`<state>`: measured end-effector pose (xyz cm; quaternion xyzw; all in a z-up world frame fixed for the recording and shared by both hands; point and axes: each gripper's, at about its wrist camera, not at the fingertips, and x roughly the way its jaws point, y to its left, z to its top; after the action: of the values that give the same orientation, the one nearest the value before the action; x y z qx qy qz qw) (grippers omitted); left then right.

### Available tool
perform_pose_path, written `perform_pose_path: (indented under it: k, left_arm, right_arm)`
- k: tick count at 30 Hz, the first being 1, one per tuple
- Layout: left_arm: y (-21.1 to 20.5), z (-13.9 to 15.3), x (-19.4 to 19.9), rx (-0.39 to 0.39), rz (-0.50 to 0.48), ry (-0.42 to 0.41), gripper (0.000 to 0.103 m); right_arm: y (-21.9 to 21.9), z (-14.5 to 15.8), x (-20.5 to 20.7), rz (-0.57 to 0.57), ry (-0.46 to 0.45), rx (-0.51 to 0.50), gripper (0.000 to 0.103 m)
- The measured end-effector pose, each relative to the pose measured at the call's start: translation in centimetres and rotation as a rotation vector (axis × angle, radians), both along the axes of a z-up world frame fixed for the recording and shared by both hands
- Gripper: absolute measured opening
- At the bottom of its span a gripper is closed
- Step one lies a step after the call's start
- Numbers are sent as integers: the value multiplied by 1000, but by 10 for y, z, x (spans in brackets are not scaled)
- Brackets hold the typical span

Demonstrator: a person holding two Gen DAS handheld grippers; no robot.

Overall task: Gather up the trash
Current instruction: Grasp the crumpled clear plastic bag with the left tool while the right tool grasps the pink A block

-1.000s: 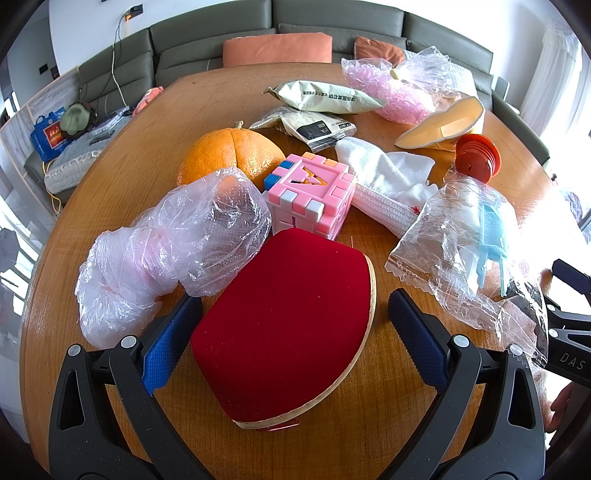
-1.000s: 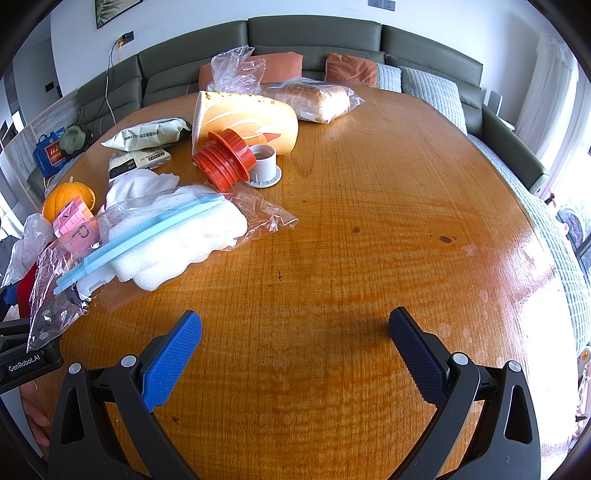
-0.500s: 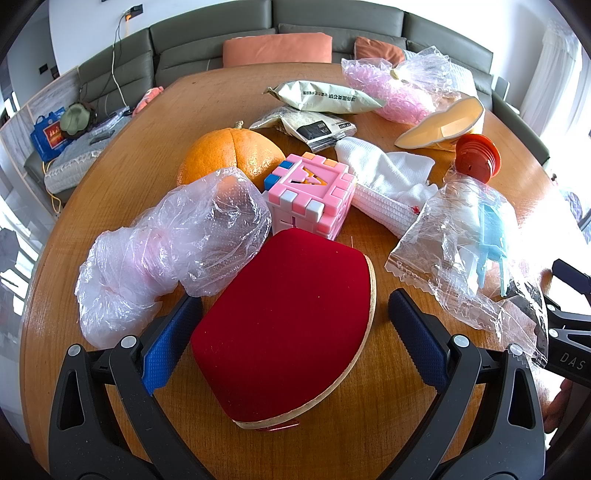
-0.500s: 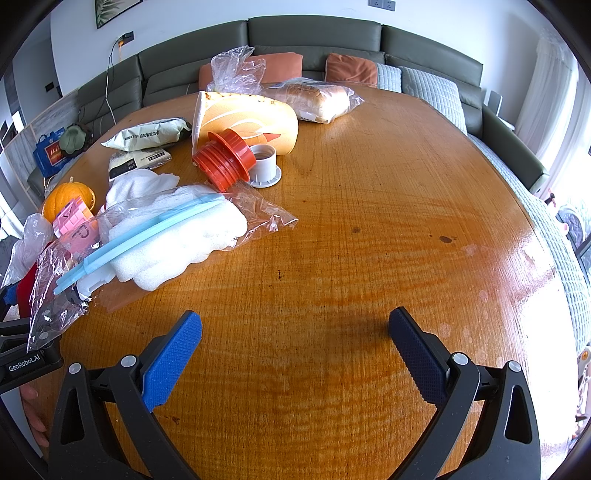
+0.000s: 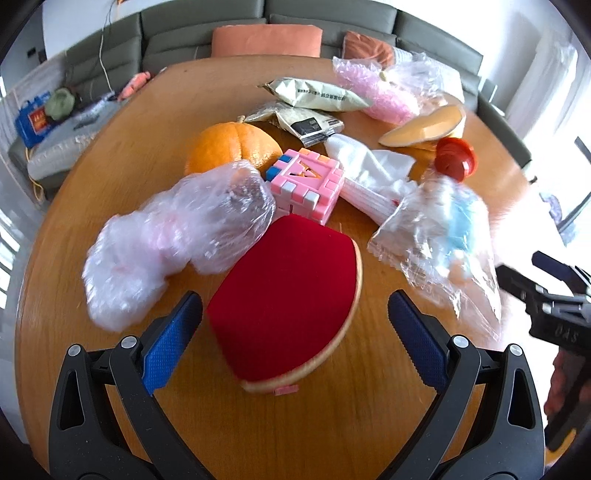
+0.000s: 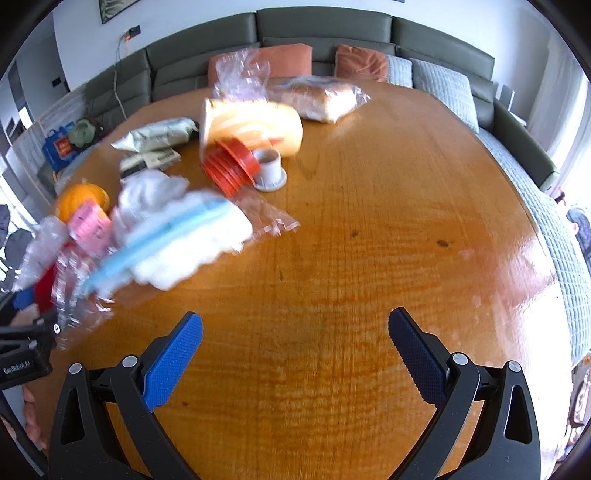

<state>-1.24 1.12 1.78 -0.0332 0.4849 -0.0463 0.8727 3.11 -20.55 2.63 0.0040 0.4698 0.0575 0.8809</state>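
My left gripper [image 5: 295, 321] is open and empty, its blue pads on either side of a red padded paddle-shaped item [image 5: 284, 295] on the round wooden table [image 5: 332, 424]. A crumpled clear plastic bag [image 5: 177, 236] lies to its left. A clear zip bag with white and blue contents [image 5: 439, 229] lies to its right and also shows in the right wrist view [image 6: 173, 240]. My right gripper [image 6: 295, 347] is open and empty over bare wood.
An orange pumpkin [image 5: 232, 147], a pink puzzle cube [image 5: 306, 184], white cloth [image 5: 369, 170], snack packets [image 5: 314, 96], orange lids [image 6: 229, 166], a white cup [image 6: 269, 166], a yellow bag [image 6: 251, 125] and bagged bread [image 6: 321, 98] crowd the table. A grey sofa [image 6: 332, 33] curves behind.
Both views have shifted and blurred slightly as the grippers moved. The objects on the table lie as before and both grippers stay open.
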Motion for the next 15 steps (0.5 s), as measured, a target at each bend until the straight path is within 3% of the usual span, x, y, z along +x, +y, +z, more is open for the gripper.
perform_pose_path:
  k: [5, 8, 11, 15]
  left_arm:
    - [18, 20, -17, -20, -14, -10, 97]
    - [37, 39, -19, 15, 11, -54, 97]
    - [59, 47, -9, 11, 48, -51, 97]
    - [74, 41, 20, 70, 33, -10, 97]
  right_arm:
    - [8, 26, -4, 78, 3, 16, 100]
    - [20, 45, -6, 133, -17, 39, 100]
    - [41, 63, -1, 195, -42, 58, 95]
    - [75, 78, 13, 268, -65, 52, 89]
